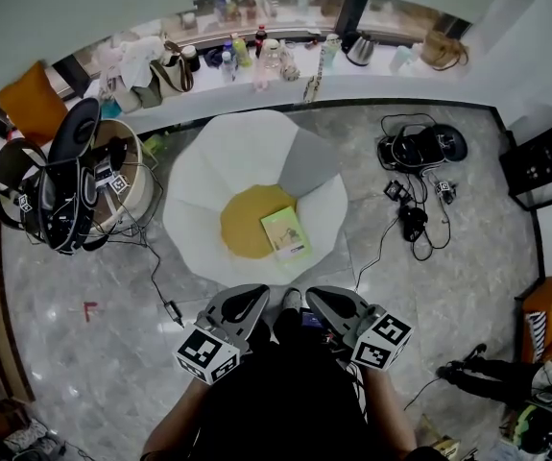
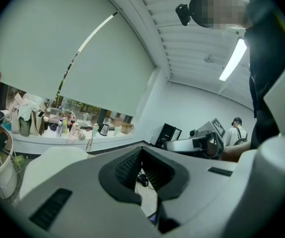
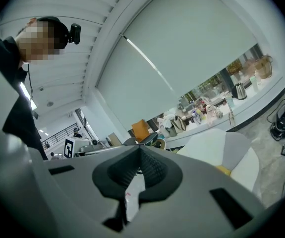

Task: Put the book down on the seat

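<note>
Book (image 1: 286, 233) is lying flat on the yellow seat (image 1: 240, 224) of the white chair (image 1: 223, 157), ahead of both jaws and apart from them. Left gripper (image 1: 245, 303) is sitting with jaws closed together, gripping nothing. Right gripper (image 1: 331, 303), just beside it, is showing jaws pressed together too, also empty.

Grey marble floor (image 1: 84, 373) with a small red mark (image 1: 89, 308). Long white window ledge (image 1: 372, 77) crowded with bottles, bags and a kettle (image 1: 359, 49). White roller blind (image 2: 58, 43) above the window. Ceiling tube light (image 2: 234, 61) lit. Orange chair (image 1: 31, 99) at left. Black cables (image 1: 415, 219) and a black cabinet (image 1: 544, 161) at right.
</note>
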Available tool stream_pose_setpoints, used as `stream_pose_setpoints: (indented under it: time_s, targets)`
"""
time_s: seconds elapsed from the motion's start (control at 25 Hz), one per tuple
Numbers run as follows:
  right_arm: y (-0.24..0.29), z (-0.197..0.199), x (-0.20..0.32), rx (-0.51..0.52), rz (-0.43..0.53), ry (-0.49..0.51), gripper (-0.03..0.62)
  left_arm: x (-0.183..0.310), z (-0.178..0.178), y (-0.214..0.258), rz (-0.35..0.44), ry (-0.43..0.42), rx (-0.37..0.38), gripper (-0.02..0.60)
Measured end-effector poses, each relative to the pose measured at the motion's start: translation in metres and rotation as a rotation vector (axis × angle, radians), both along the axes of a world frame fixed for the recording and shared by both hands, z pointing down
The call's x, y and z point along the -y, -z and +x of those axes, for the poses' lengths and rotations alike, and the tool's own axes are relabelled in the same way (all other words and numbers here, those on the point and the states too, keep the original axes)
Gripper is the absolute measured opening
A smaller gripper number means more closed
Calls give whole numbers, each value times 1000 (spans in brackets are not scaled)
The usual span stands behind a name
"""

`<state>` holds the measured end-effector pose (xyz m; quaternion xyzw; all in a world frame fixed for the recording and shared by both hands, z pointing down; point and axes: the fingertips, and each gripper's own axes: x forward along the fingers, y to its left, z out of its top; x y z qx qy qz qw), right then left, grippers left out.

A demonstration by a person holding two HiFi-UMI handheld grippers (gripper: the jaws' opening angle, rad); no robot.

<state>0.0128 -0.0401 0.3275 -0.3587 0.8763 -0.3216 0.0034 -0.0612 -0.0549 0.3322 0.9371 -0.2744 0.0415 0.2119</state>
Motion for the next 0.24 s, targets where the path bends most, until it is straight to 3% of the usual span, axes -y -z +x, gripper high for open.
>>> stream_pose_setpoints:
  time_s: [0.24]
  targets:
    - [1, 8, -3, -5, 4, -5, 14, -3, 8, -2, -2, -12, 3, 12]
